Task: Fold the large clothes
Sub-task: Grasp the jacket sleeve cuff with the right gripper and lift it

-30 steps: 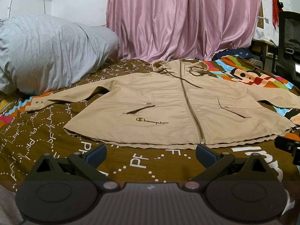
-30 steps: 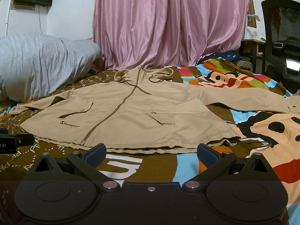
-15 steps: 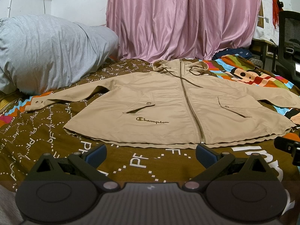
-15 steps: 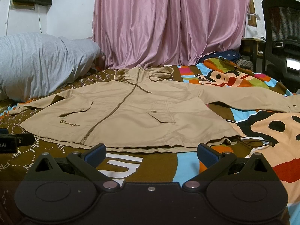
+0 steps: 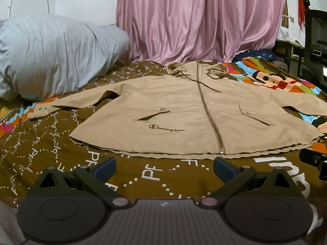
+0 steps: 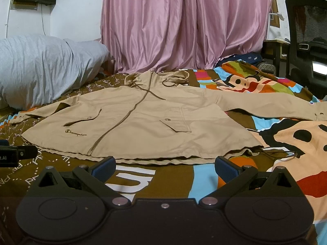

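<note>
The left claw is sitting released, its two blue-tipped fingers spread wide apart and gripping nothing, hovering low over the bedspread just short of the jacket's bottom hem. The right claw is likewise spread wide and gripping nothing, hovering beside the hem further along to the right. Part of each claw is showing at the edge of the other's view.

Just beyond both claws, a tan hooded jacket is lying flat on the bed, front side up and zipped shut. Its hem is facing the claws and its hood is pointing away toward the far side of the bed. A dark zipper is running up the middle, and brown drawstrings are trailing from the collar. A stitched "Champion" logo is sitting low on the chest beneath a slanted pocket with a snap. Both sleeves are stretching straight out sideways, the left sleeve reaching toward a large grey pillow, the right sleeve lying across a bright cartoon print.

The bedspread is brown with white lettering on one side and multicoloured on the other. Behind the bed, a pink curtain is hanging in folds. A black mesh chair is standing at the far right.
</note>
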### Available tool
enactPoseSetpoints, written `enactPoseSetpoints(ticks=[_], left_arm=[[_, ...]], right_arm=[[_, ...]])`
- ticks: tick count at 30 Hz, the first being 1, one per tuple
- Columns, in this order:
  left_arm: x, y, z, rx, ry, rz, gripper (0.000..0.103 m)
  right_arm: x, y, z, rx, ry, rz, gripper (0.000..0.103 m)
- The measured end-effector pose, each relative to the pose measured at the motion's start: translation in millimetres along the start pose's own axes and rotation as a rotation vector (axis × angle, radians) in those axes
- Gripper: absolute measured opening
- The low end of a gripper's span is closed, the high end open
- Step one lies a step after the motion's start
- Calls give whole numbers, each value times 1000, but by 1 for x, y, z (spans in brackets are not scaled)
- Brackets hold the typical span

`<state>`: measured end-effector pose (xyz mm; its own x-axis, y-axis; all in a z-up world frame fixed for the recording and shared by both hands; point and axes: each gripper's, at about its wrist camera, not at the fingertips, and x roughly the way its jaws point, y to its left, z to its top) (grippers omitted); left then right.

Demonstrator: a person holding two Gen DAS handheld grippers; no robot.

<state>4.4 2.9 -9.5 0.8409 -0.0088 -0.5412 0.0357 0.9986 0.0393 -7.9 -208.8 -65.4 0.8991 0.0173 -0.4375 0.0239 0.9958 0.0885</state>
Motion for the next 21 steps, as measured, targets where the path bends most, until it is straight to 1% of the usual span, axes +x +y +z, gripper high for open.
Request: enactPoseSetpoints(ticks=[3,7,10,13,17,21], left_arm=[[4,2,1,-14,37,12,102],[10,9,2,-66,92,20,102],[13,15,2,-106,119,33,102],[17,18,5,-124,147,58,102],[30,18,17,-126,206,87,102],[50,8,43,-119,218,61,102]], right_arm=[[1,1,0,1,14,-3,102],[2,2,2,8,43,-2,102],[4,3,3,7,62,-8,102],[5,2,7,21,89,-12,102],[8,-4,20,39,158,-71,103],[15,-27,42,78,207,-124,102]])
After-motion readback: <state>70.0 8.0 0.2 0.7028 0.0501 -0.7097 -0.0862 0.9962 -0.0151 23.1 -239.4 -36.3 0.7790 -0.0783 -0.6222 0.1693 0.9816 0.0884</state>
